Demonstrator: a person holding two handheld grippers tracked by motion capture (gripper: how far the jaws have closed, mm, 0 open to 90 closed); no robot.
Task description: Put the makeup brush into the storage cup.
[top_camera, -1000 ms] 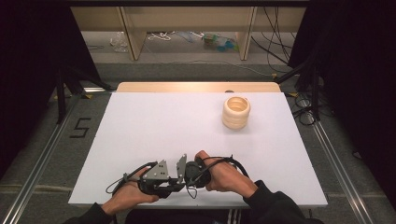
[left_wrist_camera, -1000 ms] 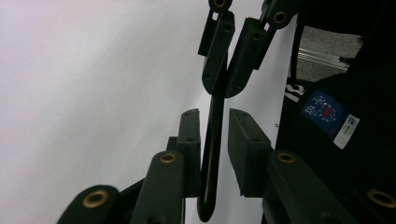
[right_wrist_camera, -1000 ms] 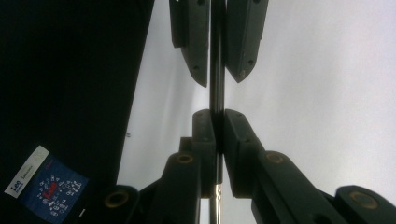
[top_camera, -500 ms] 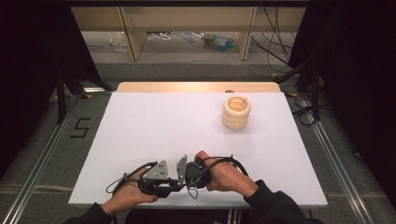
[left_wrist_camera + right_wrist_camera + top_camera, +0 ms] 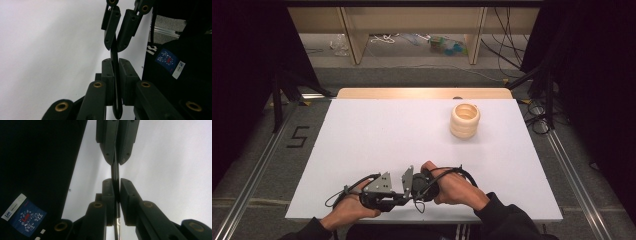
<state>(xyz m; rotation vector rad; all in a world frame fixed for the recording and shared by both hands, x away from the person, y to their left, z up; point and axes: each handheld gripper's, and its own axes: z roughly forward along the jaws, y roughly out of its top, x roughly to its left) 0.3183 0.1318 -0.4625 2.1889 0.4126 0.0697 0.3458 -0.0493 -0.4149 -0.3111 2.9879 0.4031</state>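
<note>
High view: two hands hold the left gripper [image 5: 398,196] and right gripper [image 5: 411,186] tip to tip at the near edge of the white table [image 5: 377,135]. Both grippers are clamped on one thin black band [image 5: 114,53], which runs straight between their facing jaws. A cream ring stack [image 5: 465,120] stands well apart, far beyond and right of the grippers.

A white table [image 5: 377,135] stands on a grey floor [image 5: 257,150] marked with a black numeral 5 [image 5: 298,136], wooden shelving [image 5: 412,22] behind, black curtains [image 5: 592,75] flanking, cables [image 5: 512,47] trailing.
</note>
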